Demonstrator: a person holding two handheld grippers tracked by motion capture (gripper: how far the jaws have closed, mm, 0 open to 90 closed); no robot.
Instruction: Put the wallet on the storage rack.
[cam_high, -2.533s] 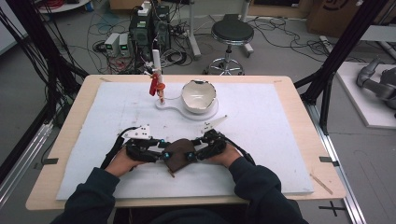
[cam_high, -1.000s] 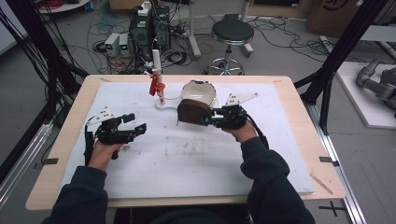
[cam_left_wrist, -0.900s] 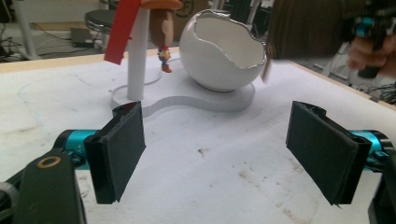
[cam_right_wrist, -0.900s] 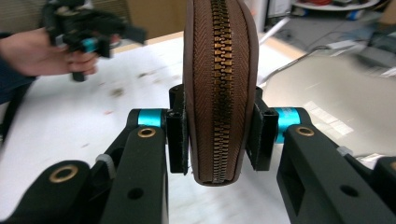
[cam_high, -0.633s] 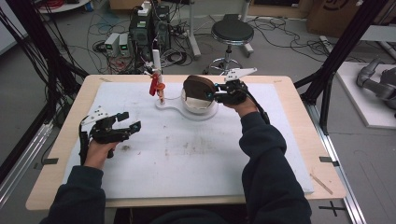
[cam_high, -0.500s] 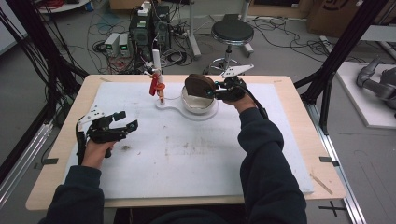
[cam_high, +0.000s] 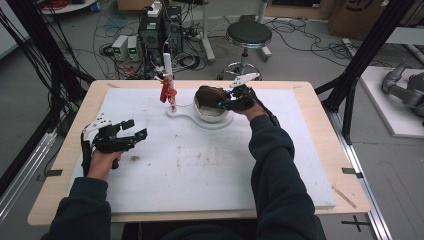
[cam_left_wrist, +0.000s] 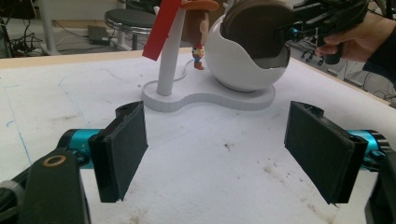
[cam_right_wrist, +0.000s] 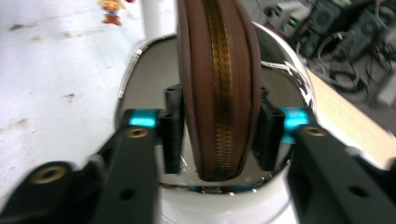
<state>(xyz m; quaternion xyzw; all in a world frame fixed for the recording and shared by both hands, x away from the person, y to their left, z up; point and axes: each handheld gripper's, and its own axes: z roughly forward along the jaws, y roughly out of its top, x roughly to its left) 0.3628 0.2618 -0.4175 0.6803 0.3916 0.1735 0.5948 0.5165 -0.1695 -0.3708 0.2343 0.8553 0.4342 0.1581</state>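
You're nearly there: your right gripper (cam_high: 235, 101) has its jaws clamped on the brown zip pouch (cam_right_wrist: 217, 88), held on edge over the mouth of the white bowl (cam_left_wrist: 243, 70). Lowering and letting go are left. The post (cam_high: 168, 80) with the red tag stands close beside; your left gripper (cam_high: 125, 137) idles wide open, 2 jaws apart, on the bench (cam_high: 300, 165).

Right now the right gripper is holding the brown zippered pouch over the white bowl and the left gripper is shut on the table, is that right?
Not quite. The left gripper is open, as the left gripper view shows, jaws wide apart with nothing between them. The right gripper does hold the brown zippered pouch over the white bowl.
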